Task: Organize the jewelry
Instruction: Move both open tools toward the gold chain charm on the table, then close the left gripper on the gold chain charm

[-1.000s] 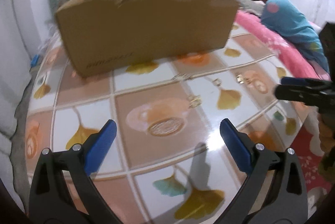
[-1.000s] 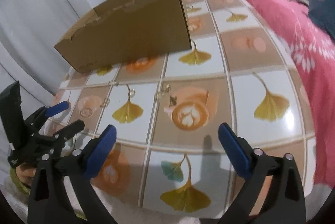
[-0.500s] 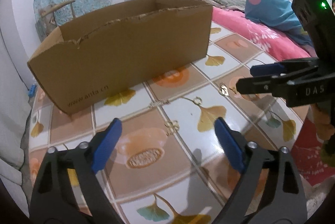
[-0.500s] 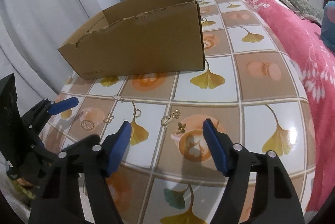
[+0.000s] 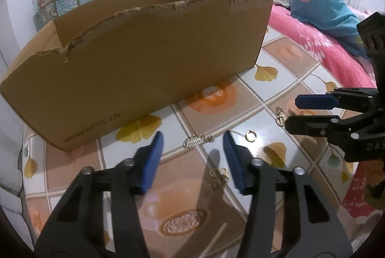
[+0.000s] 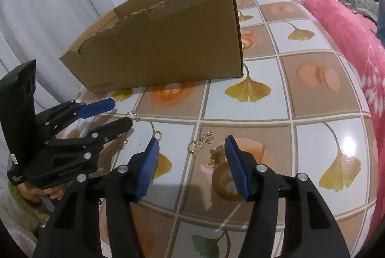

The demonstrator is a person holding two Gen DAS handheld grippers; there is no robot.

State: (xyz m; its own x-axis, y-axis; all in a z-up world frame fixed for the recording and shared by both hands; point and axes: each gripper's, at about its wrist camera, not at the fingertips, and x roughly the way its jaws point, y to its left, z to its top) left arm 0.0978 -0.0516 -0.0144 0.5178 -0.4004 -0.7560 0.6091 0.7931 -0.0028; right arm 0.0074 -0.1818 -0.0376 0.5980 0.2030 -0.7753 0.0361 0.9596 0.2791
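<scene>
Several small gold jewelry pieces lie on the tiled tabletop in front of an open cardboard box (image 5: pixel 144 70). In the left wrist view my left gripper (image 5: pixel 192 137) is open, low over a gold comb-shaped piece (image 5: pixel 196 140); a gold clasp (image 5: pixel 219 173) lies by its right finger and a ring (image 5: pixel 250 136) further right. In the right wrist view my right gripper (image 6: pixel 191 141) is open around a gold chain piece (image 6: pixel 199 144), with a butterfly piece (image 6: pixel 214 156) beside it. The box also shows there (image 6: pixel 168 50).
The table (image 6: pixel 312 79) has a glossy leaf-and-cup tile pattern. A pink bed (image 6: pixel 341 24) runs along its right side with a blue pillow (image 5: pixel 324 9). A chair and a water jug stand behind the box.
Both grippers have moved forward and down toward the jewelry and their fingers have narrowed. The box looms closer in both views.
</scene>
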